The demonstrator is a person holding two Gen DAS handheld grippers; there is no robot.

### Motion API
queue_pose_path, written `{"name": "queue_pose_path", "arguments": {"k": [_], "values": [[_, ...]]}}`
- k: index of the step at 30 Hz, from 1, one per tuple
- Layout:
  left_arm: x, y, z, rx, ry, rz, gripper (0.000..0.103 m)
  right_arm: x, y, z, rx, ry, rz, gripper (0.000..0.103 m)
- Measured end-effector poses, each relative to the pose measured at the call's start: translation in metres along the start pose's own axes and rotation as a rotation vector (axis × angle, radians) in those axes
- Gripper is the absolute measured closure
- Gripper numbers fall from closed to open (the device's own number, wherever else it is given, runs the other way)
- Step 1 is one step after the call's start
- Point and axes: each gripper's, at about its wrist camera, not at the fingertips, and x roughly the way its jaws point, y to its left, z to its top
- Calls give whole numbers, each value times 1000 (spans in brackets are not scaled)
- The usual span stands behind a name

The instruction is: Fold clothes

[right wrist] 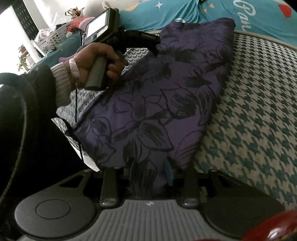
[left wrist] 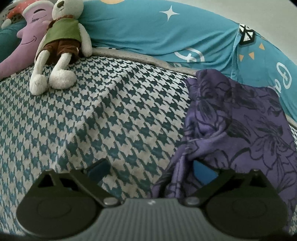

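Nearest in the right wrist view: right gripper (right wrist: 152, 172), narrowed onto the purple garment (right wrist: 157, 103), blue fingertips (right wrist: 169, 172) pinching a fold at 6 o'clock. Spreading from there toward 12 o'clock: deep violet cloth printed with large dark outlined flowers, smooth and faintly shiny, partly doubled over, lying on the houndstooth bedcover (right wrist: 256, 118) in teal and white. At 10 o'clock, a hand (right wrist: 96, 61) wrapped around the handle of the other tool, ribbed pale cuff at the wrist, lit screen above. Past the cloth at 1 o'clock, white script on the teal quilt (right wrist: 259, 16), readable only as "Pa…".

In the left wrist view: left gripper (left wrist: 150, 166) spread wide, 1 blue fingertip (left wrist: 98, 167) bare over the bedcover at 7 o'clock, the other tucked under a bunched, twisted edge of the garment at 5 o'clock; not clamped on it. Garment filling 3 to 5 o'clock, wrinkled near the tool, flatter farther off. Far at 11 o'clock, a white plush bear (left wrist: 61, 42) in green top and brown shorts, beside a purple moon cushion (left wrist: 27, 40) with a drawn smile. Behind at 12 to 2 o'clock, teal quilt with white star and partial looping letters, unreadable.
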Motion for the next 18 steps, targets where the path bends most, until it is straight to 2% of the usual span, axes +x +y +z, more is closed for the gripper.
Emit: {"name": "queue_pose_path", "arguments": {"k": [11,18], "values": [[-11,3,0,-34,-7,-24,2,-8,0,-6,76,-16,-8,70],[-41,-5,-13,46,-32,-35,2,-18,-4,-4,145,-87,-6,69]]}}
